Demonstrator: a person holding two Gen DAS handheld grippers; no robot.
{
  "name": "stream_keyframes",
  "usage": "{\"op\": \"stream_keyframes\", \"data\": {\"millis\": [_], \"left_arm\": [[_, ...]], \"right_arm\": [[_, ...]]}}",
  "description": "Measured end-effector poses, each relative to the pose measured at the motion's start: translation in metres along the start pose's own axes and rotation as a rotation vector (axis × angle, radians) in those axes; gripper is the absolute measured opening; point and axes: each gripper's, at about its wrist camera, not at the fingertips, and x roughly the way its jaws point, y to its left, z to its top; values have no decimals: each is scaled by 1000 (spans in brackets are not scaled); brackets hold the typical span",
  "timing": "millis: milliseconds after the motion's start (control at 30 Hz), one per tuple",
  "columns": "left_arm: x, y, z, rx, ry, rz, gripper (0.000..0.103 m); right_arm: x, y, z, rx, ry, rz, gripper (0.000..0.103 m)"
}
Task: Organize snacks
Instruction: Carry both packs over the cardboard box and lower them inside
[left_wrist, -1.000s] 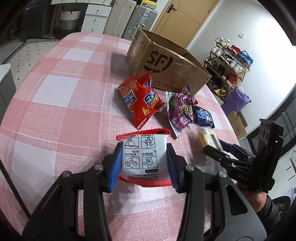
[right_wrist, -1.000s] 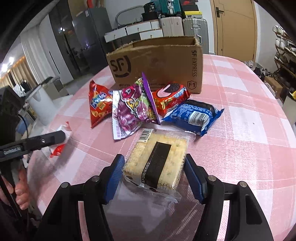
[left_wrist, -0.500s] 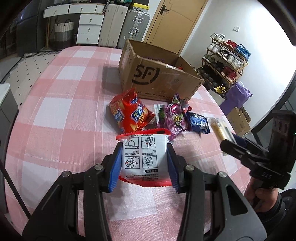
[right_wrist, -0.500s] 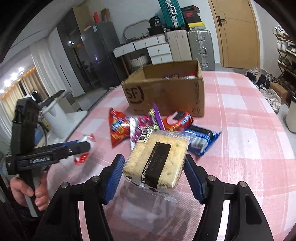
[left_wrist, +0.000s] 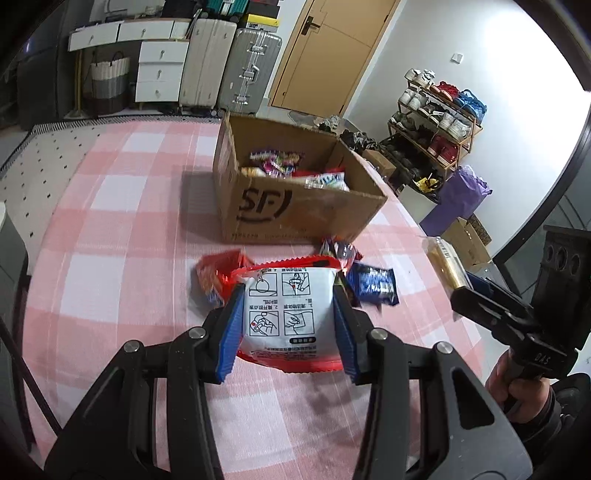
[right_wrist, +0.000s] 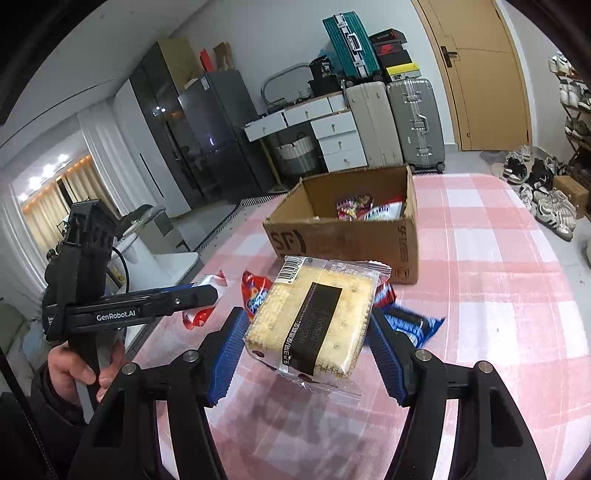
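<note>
My left gripper (left_wrist: 286, 321) is shut on a white snack packet with red edges (left_wrist: 288, 314), held above the table. My right gripper (right_wrist: 308, 332) is shut on a clear-wrapped cracker pack with a black band (right_wrist: 314, 317), also held in the air. An open cardboard SF box (left_wrist: 295, 199) stands ahead on the pink checked table; it also shows in the right wrist view (right_wrist: 347, 236) with several snacks inside. A red chip bag (left_wrist: 214, 273) and a blue cookie packet (left_wrist: 373, 284) lie on the table before the box. The right gripper shows in the left wrist view (left_wrist: 465, 288).
The round table's edge (left_wrist: 424, 225) curves close to the right of the box. A shoe rack (left_wrist: 436, 122) and a purple bag (left_wrist: 458, 199) stand beyond it. Suitcases (right_wrist: 391, 122) and drawers stand behind the table. The left gripper shows in the right wrist view (right_wrist: 199, 295).
Both grippers have risen with their packets and tilted toward the box. The inside of the box has come into view, and the loose snacks on the table sit lower in both views.
</note>
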Motion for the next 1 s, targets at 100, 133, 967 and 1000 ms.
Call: {"op": "stream_keyframes", "data": {"millis": [100,133,967,1000], "left_arm": [[-3,-4,11,17,-10,5,41],[-4,-5,15,22,-12,4,41],[6,-36,161,67,-57,19,41],[7,-35,166,66,-58,21,41]], "right_arm": [[-3,1,11,-25,-22,14,65],[-4,2,15,-35,-27,19,65],[14,11,154,-129,-93,102,66],[17,10,158,-131,-92,102,66]]}}
